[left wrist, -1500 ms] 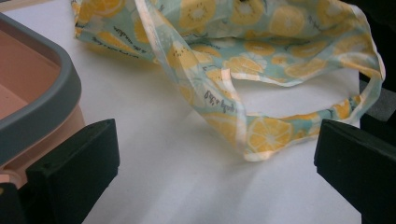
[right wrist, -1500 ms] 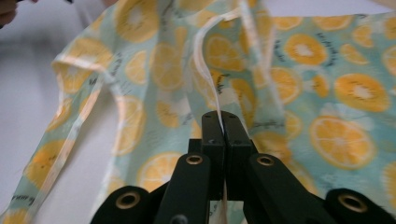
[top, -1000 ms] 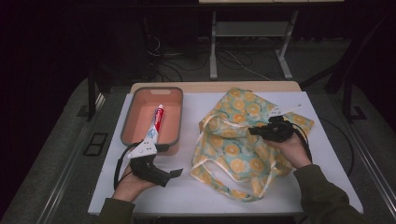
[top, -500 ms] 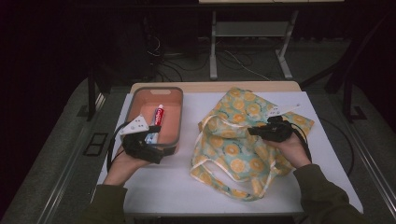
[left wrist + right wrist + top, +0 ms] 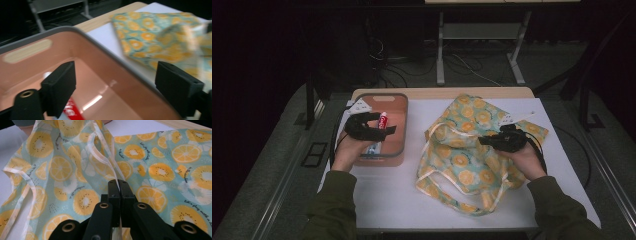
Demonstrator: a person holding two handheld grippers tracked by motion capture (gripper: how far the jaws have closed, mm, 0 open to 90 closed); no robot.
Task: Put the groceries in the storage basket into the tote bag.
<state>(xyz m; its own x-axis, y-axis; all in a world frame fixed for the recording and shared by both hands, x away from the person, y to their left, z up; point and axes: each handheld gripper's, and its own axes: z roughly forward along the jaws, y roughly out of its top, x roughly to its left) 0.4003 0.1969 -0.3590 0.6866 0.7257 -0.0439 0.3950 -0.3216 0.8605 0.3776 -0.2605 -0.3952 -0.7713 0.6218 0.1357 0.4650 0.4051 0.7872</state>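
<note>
Toothpaste (image 5: 382,121) lies in tub (image 5: 398,150) beside fruit-print bag (image 5: 462,165).

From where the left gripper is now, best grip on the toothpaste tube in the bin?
Take the toothpaste tube across its narrow width near mid-body, coming straight down from above. It lies flat along the floor of the pink bin, whose walls block any side approach. The left gripper hovers open over it.

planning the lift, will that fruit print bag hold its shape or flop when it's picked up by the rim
Probably flops: the bag lies crumpled in soft folds. It looks thin and light. The right gripper, jaws shut on its rim, would likely lift only that edge while the rest sags.
</note>
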